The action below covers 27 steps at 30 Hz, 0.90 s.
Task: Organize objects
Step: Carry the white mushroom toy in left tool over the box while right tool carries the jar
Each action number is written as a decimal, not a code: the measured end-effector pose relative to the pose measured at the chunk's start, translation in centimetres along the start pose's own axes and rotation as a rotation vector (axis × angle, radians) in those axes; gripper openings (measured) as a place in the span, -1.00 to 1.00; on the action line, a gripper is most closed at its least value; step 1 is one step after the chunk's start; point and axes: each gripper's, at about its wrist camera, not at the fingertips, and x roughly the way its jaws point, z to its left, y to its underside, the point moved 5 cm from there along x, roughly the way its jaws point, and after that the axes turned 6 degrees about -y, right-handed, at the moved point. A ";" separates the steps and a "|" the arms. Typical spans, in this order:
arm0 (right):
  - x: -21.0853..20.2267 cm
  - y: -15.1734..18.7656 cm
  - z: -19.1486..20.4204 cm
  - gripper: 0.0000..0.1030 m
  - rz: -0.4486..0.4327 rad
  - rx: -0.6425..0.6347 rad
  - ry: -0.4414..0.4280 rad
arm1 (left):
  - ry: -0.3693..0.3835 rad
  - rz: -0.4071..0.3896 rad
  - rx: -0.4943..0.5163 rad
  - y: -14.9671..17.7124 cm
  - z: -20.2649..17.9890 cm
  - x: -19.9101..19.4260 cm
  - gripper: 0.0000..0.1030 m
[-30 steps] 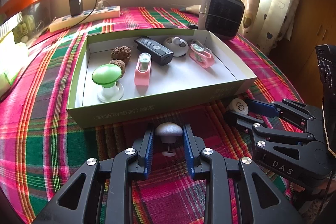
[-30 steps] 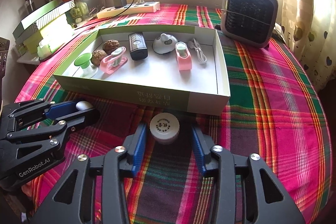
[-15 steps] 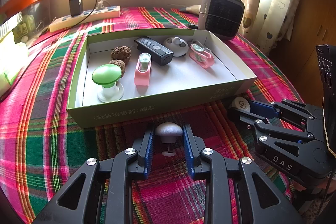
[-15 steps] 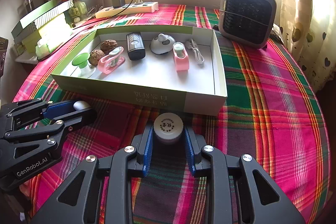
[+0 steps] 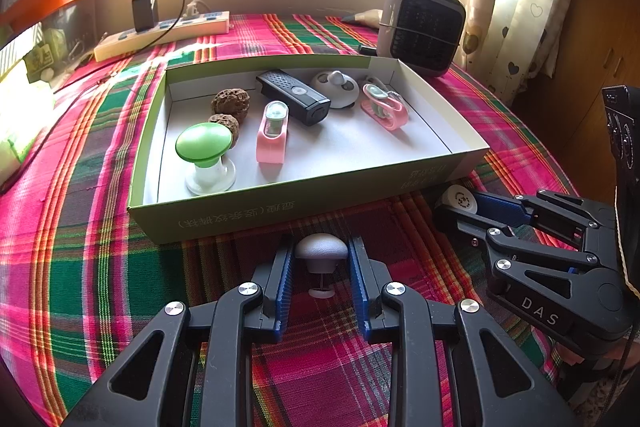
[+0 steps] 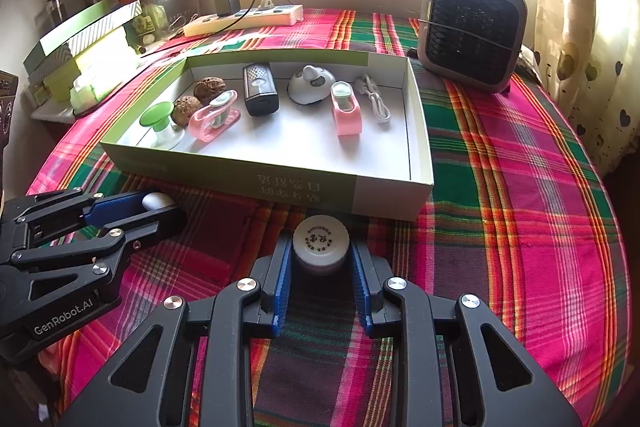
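At the bottom centre of the left wrist view, the left gripper (image 5: pixel 321 259) has its blue pads closed against the cap of a small grey mushroom-shaped knob (image 5: pixel 321 250), whose foot rests on the plaid tablecloth (image 5: pixel 72 267). At the bottom centre of the right wrist view, the right gripper (image 6: pixel 321 251) clamps a small white round jar (image 6: pixel 320 242) with a printed lid. Both sit just in front of the near wall of an open green box (image 6: pixel 280 183) in mid-frame. Inside it lie a green mushroom knob (image 5: pixel 204 145), two walnuts (image 5: pixel 230 101), a black device (image 5: pixel 294 95) and pink clips (image 5: pixel 273 133). A grey fan heater (image 6: pixel 472 29) stands at upper right, and a power strip (image 6: pixel 244 21) lies at upper left.
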 end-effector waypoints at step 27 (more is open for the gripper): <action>-1.0 -0.3 -0.2 -0.45 -0.037 0.014 -0.035 | -0.002 -0.006 -0.004 -0.4 0.1 -0.5 -0.53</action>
